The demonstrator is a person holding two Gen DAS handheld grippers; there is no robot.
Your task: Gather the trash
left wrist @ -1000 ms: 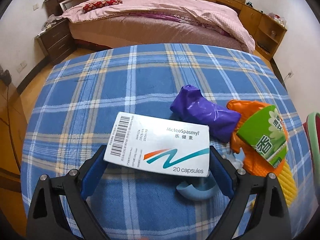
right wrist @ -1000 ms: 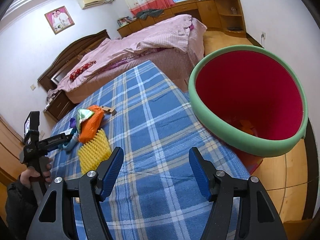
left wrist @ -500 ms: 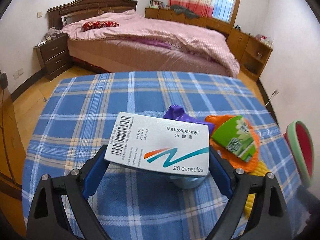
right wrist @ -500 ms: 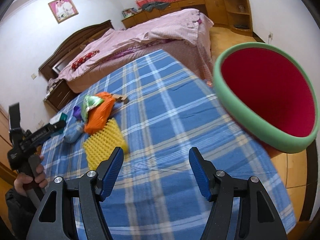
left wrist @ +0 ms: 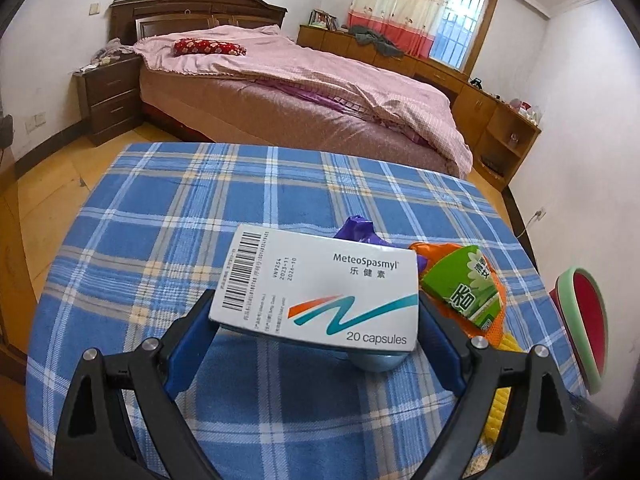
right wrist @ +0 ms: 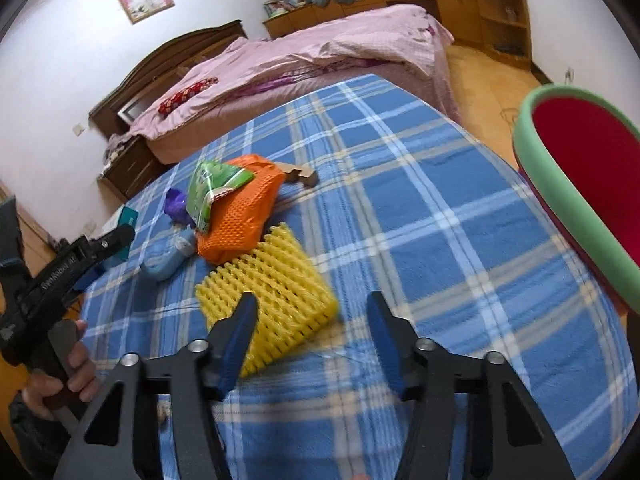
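The left gripper (left wrist: 316,320) has the pill box (left wrist: 320,292) pinched across its long side, jaws closed on both short ends, and it looks lifted clear of the table (left wrist: 160,220). The bin (right wrist: 576,184), red inside with a green rim, is off the table's right edge, so the box needs to cross over the rest of the pile to get there.

What could go wrong, imo: the box is thin card and probably near empty, so a squeeze on the ends could buckle it and let it slip or twist out on the way. A low carry could also clip the green packet (left wrist: 464,288) or orange net (right wrist: 240,216) and drag them around. The bin's mouth looks tilted toward the table, so a sloppy drop might catch the rim and bounce to the floor.

The right gripper (right wrist: 312,336) is empty, jaws wide apart, hanging just over the near edge of the yellow net (right wrist: 268,280). That foam net is soft and springy, so a shallow pinch could just let it pop free. That view is a bit blurred, so I can't say whether the fingers touch it.

Other trash in the pile: a purple bag (left wrist: 360,230), a pale blue thing (right wrist: 168,260) and a scrap of card (right wrist: 300,174).

Blue plaid cloth covers the table, soft enough to bunch if a finger digs in. It's a bedroom: a bed (left wrist: 300,92) with a pink quilt beyond, a nightstand (left wrist: 108,96), wood floor, wood cabinets under a barred window (left wrist: 460,28).
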